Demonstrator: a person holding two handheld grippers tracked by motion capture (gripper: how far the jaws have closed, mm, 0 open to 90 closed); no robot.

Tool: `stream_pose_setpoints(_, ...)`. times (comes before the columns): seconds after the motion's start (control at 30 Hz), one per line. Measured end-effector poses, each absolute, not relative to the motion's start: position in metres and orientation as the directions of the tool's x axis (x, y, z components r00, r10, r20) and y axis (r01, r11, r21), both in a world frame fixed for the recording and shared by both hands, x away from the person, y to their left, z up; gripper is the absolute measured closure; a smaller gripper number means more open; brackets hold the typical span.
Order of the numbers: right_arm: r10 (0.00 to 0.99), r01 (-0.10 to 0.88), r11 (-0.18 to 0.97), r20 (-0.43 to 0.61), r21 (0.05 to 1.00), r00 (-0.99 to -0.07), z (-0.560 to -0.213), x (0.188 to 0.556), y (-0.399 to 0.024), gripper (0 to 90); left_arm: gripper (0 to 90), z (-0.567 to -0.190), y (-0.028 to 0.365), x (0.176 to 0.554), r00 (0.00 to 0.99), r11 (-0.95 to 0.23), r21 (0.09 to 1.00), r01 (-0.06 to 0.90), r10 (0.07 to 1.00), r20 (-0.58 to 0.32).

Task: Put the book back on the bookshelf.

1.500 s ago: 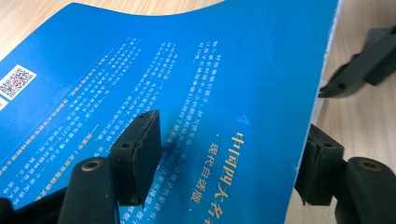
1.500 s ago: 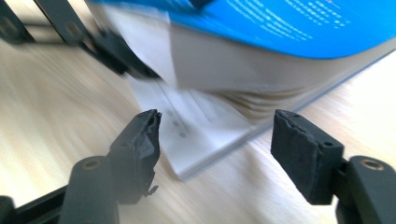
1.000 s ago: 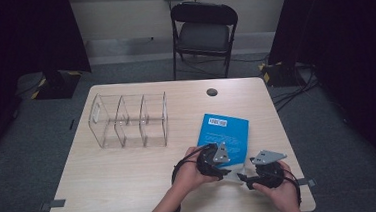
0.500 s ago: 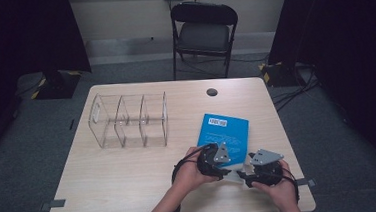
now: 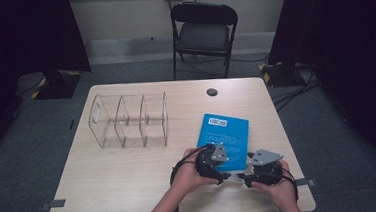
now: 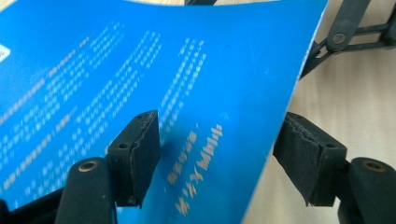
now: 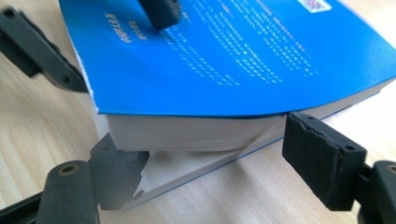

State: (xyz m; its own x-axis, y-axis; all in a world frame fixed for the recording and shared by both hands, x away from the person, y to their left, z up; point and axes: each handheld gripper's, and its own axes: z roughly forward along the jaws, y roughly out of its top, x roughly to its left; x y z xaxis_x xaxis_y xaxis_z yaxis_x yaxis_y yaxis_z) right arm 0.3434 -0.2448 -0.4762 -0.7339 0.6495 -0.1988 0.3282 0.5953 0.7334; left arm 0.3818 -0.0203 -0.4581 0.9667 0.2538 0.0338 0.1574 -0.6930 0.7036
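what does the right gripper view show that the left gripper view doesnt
Right gripper view: the book, its white page block lifted off the bottom cover, one jaw of the right gripper wedged beneath. Left gripper view: the left gripper, one pad on the cover, the other past its edge. Both: blue book cover, wooden table; both grippers' jaws have just been opening.

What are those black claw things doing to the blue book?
A person holds a tool in each hand at the near edge of the blue book on the table. The right tool has a jaw wedged under the pages, lifting them. The left tool straddles the cover's edge, its jaws just opened.
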Motion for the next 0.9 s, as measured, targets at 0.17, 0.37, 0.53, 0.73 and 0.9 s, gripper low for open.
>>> stream_pose_setpoints(0.17,0.631,0.305,0.616,-0.223,0.726,-0.743,-0.479,0.341,-0.245,22.5,33.4,-0.453,0.006,0.38,0.952,-0.651,0.728,0.216,0.308,-0.008)
stream_pose_setpoints(0.37,0.624,0.294,0.618,-0.227,0.729,-0.748,-0.478,0.339,-0.244,23.6,34.2,-0.456,0.046,0.372,0.931,-0.641,0.718,0.273,0.365,-0.029)
stream_pose_setpoints(0.53,0.617,0.278,0.624,-0.243,0.73,-0.749,-0.479,0.337,-0.244,24.7,34.3,-0.464,0.071,0.366,0.914,-0.636,0.703,0.317,0.404,-0.047)
stream_pose_setpoints(0.73,0.603,0.253,0.637,-0.266,0.728,-0.752,-0.477,0.337,-0.243,25.0,33.8,-0.476,0.077,0.367,0.902,-0.63,0.692,0.353,0.427,-0.071)
stream_pose_setpoints(0.9,0.597,0.252,0.641,-0.264,0.725,-0.758,-0.479,0.337,-0.244,24.7,35.6,-0.481,0.075,0.369,0.905,-0.641,0.681,0.354,0.42,-0.075)
